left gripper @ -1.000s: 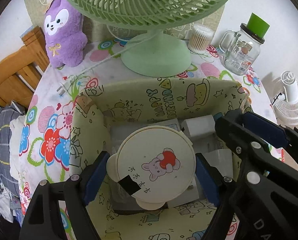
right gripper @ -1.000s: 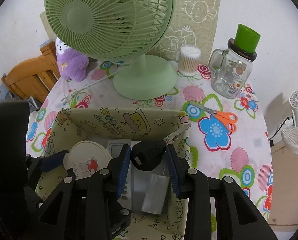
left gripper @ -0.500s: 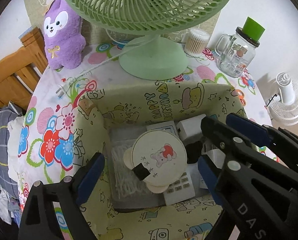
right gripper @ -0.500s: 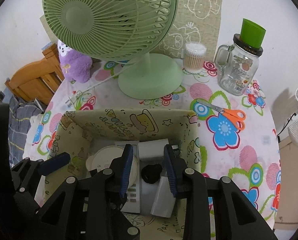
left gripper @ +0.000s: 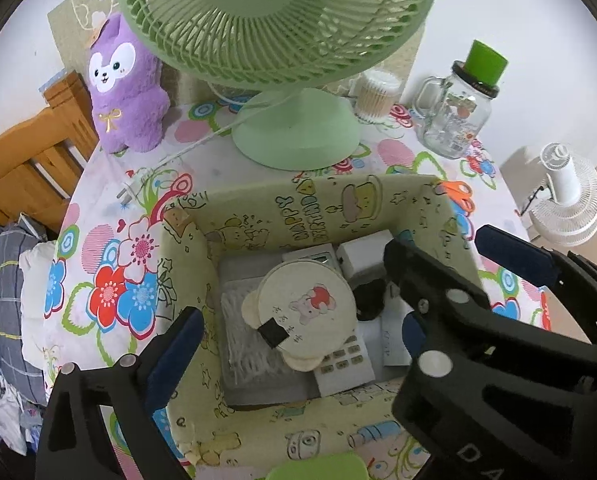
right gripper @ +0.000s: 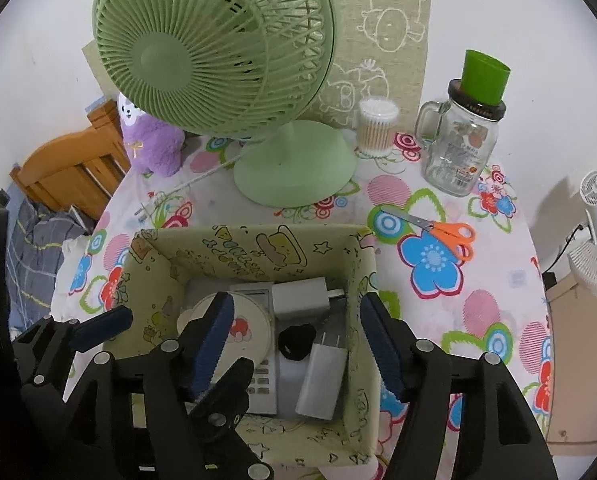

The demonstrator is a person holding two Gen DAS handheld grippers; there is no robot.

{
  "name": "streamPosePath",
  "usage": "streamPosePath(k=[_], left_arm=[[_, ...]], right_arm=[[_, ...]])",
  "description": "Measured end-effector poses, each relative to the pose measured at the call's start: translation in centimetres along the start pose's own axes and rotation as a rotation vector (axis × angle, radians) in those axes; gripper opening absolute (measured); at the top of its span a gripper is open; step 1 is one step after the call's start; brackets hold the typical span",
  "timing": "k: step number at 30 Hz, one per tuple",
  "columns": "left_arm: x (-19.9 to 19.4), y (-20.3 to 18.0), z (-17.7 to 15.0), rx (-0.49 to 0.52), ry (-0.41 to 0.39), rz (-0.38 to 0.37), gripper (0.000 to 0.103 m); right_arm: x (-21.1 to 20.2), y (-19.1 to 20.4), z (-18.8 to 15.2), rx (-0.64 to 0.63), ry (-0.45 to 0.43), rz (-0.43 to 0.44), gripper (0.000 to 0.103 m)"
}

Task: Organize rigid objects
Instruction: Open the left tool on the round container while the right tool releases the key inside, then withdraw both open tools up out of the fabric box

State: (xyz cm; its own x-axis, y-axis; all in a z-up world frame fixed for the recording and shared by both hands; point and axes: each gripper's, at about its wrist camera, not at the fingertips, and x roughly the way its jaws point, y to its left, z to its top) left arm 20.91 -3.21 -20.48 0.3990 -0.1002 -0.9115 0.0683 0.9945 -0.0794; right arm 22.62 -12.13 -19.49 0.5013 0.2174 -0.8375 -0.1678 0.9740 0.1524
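Observation:
A yellow cartoon-print storage box (left gripper: 326, 208) (right gripper: 254, 248) stands on the table. Inside lie a round cream mirror with a bear picture (left gripper: 306, 304) (right gripper: 240, 330), a small black object (left gripper: 370, 300) (right gripper: 296, 342), white chargers (right gripper: 304, 298), a calculator (left gripper: 342, 364) and cotton swabs (left gripper: 246, 340). My left gripper (left gripper: 298, 340) is open and empty above the box, around the mirror. My right gripper (right gripper: 298, 344) is open and empty above the box's right half; its black body (left gripper: 458, 320) crosses the left wrist view.
A green desk fan (right gripper: 226, 64) stands behind the box. Orange scissors (right gripper: 446, 236), a glass jar with a green cup on top (right gripper: 466, 144), a swab tub (right gripper: 378, 128) and a purple plush (left gripper: 126, 88) sit around it. A wooden chair (left gripper: 26, 168) is at the left.
Both grippers let go: the left released the mirror, the right released the black object, and both opened wide and rose above the box.

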Motion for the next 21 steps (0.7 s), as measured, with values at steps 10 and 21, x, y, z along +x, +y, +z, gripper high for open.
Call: streamPosePath(k=[10, 21], left_arm=[[-2.9, -1.0, -0.8, 0.037, -0.044, -0.016, 0.102], [-5.5, -1.4, -2.2, 0.053, -0.064, -0.021, 0.102]], right_arm=[[-2.9, -0.6, -0.9, 0.04, -0.031, -0.032, 0.082], [-6.1, -1.2, -2.0, 0.081, -0.054, -0.084, 0.082]])
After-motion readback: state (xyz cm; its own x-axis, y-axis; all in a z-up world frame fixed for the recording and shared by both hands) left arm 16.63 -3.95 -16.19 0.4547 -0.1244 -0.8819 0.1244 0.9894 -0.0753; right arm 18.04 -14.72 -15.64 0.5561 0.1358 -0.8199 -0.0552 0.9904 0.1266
